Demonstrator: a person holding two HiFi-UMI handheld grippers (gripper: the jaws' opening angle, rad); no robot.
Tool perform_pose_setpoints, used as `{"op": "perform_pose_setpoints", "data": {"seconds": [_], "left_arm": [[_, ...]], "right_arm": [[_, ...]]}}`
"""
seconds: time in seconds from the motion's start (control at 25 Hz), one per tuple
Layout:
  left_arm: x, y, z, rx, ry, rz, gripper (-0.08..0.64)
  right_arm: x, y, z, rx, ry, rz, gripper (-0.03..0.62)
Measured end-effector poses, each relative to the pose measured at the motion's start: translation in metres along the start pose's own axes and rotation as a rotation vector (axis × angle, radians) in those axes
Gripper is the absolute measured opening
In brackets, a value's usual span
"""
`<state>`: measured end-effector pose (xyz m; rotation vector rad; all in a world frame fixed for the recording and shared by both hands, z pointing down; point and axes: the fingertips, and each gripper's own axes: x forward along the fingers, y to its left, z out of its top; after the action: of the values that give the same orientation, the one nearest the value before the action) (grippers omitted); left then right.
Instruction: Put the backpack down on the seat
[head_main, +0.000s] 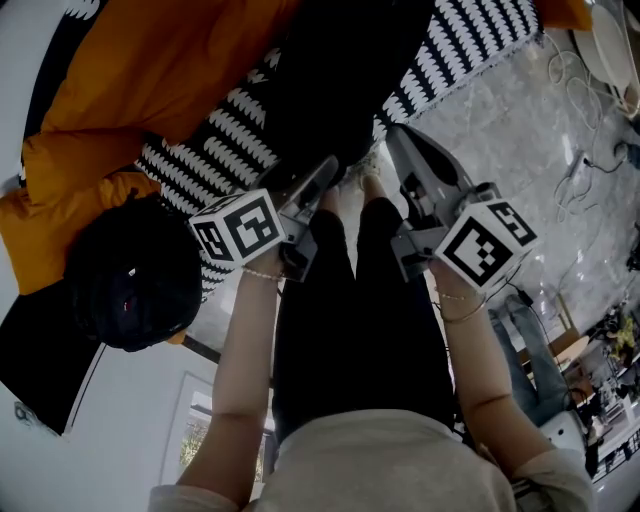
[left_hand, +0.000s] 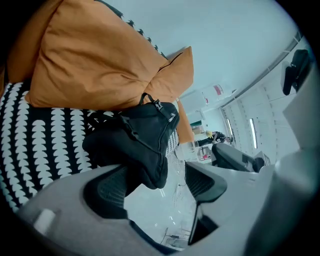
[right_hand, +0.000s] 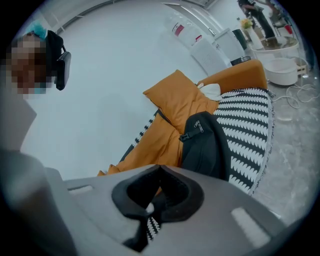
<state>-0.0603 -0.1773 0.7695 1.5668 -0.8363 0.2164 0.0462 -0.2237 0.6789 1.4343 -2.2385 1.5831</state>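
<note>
The black backpack (head_main: 335, 85) is on the seat (head_main: 460, 45), on its black-and-white patterned cover. In the right gripper view it stands on end, its long axis running up from the seat's front edge to lean against the orange cushion (right_hand: 175, 100) behind it.

The left gripper (left_hand: 155, 187) is the nearer one by far. Its fingers (left_hand: 107, 192) are spread wide and grasp nothing. The backpack's lower end lies just ahead of them, off toward the finger on the left of that view. The bag's bottom corner overlaps that finger's pad there, but whether fabric and pad actually touch I cannot tell from this angle. Nothing lies by the other finger, and pale floor (head_main: 520, 110) shows through the gap between the two.

The right gripper (right_hand: 157, 192) has its fingers clenched together on nothing. It sits back from the seat, with the backpack ahead and to the right of its line.

The set-down looks finished. What remains is probably drawing the left gripper back along its own line, away from the seat's front edge. The thing to watch is the low corner beside one finger, since a sideways drift could catch it and tip the bag off the edge.
</note>
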Motion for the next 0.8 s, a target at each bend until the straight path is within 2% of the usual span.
{"op": "perform_pose_setpoints", "data": {"seconds": [0.24, 0.52, 0.8], "left_arm": [[-0.014, -0.001, 0.002, 0.037, 0.015, 0.032, 0.339], [-0.047, -0.004, 0.018, 0.049, -0.044, 0.092, 0.338], [-0.067, -0.044, 0.049, 0.093, -0.113, 0.041, 0.336]], "right_arm": [[-0.001, 0.015, -0.002, -0.02, 0.028, 0.018, 0.002], [-0.005, 0.041, 0.006, -0.04, 0.021, 0.04, 0.002], [-0.017, 0.066, 0.023, -0.082, 0.02, 0.047, 0.002]]}}
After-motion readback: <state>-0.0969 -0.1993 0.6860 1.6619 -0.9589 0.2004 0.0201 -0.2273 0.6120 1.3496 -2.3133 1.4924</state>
